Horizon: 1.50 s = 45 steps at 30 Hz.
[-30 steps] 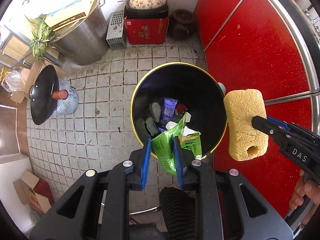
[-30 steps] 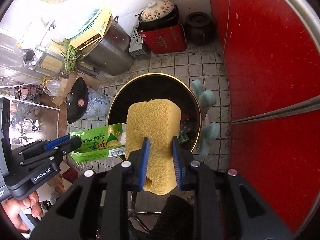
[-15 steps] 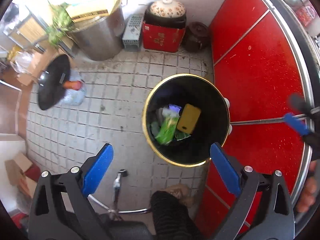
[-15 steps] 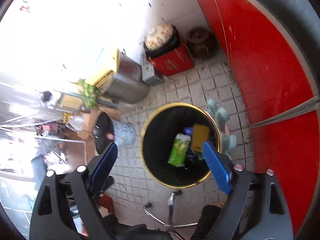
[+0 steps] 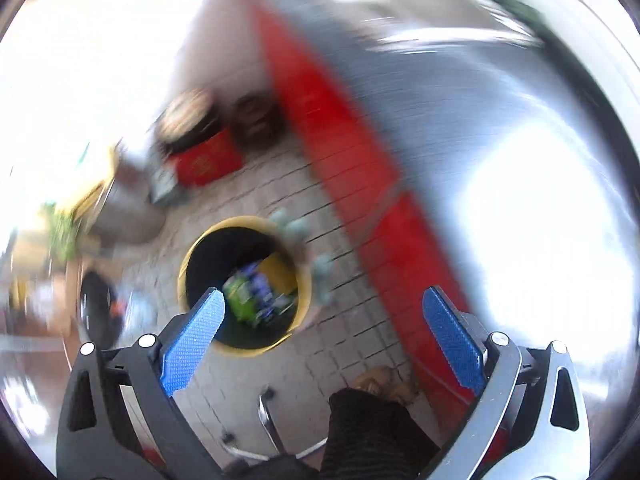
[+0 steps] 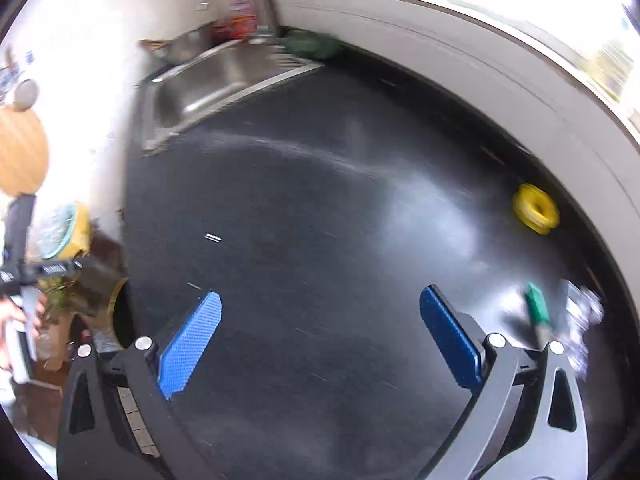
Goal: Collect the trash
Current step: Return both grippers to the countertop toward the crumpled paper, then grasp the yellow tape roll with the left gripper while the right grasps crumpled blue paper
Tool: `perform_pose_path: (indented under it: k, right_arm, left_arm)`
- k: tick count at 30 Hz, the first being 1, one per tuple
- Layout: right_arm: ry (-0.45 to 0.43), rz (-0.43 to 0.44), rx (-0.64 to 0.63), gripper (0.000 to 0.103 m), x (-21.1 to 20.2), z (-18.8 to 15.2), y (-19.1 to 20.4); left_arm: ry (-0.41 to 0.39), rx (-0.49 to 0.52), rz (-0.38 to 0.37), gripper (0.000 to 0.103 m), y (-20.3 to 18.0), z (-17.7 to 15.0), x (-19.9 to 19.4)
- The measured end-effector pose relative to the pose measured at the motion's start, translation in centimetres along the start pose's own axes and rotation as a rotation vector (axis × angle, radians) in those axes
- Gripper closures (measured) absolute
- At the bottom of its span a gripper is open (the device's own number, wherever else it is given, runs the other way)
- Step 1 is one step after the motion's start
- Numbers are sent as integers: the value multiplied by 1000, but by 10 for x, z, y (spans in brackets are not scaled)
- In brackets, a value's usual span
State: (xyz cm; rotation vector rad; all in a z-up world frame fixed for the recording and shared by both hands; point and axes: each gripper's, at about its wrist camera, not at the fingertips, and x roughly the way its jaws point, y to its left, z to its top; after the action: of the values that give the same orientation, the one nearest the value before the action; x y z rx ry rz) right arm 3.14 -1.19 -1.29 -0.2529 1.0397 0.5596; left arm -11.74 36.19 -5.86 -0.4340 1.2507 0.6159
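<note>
Left gripper (image 5: 320,312): jaws wide apart, nothing between them, above the tiled floor. Below it the bin (image 5: 200,240) stands against the red cabinet front (image 5: 360,184) and holds a green packet (image 5: 240,296) and a yellow block (image 5: 278,268), so that trash appears collected. Right gripper (image 6: 320,312): jaws opening, empty, over the dark surface (image 6: 320,200). Only this view shows the remaining litter: a yellow ring (image 6: 536,208) and a green scrap (image 6: 536,306), far across the surface from the bin. The sink (image 6: 200,80) lies beyond.

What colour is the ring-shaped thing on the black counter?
Yellow. The ring shows best in the right wrist view.
</note>
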Motion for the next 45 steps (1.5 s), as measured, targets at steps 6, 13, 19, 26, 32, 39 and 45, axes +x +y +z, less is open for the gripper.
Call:
perform_pose_path:
  k: [6, 13, 19, 26, 32, 39, 45]
  right_arm:
    - [129, -266, 419, 7, -36, -133, -179]
    - [70, -304, 711, 7, -60, -206, -241]
    - [71, -254, 719, 7, -60, -194, -234]
    - [43, -204, 623, 7, -42, -144, -241]
    - [61, -139, 531, 7, -12, -110, -249]
    - [92, -50, 478, 7, 27, -74, -253]
    - [100, -15, 485, 15, 45, -56, -260]
  left_arm:
    - [-64, 329, -86, 7, -157, 29, -34]
    - [-70, 599, -208, 7, -313, 23, -53]
    - [-23, 685, -248, 7, -410, 22, -43]
    - [-47, 672, -236, 7, -475, 37, -34]
    - [-45, 634, -180, 7, -516, 58, -11]
    - [-11, 656, -114, 7, -545, 66, 21]
    - [-50, 708, -50, 7, -562, 63, 31]
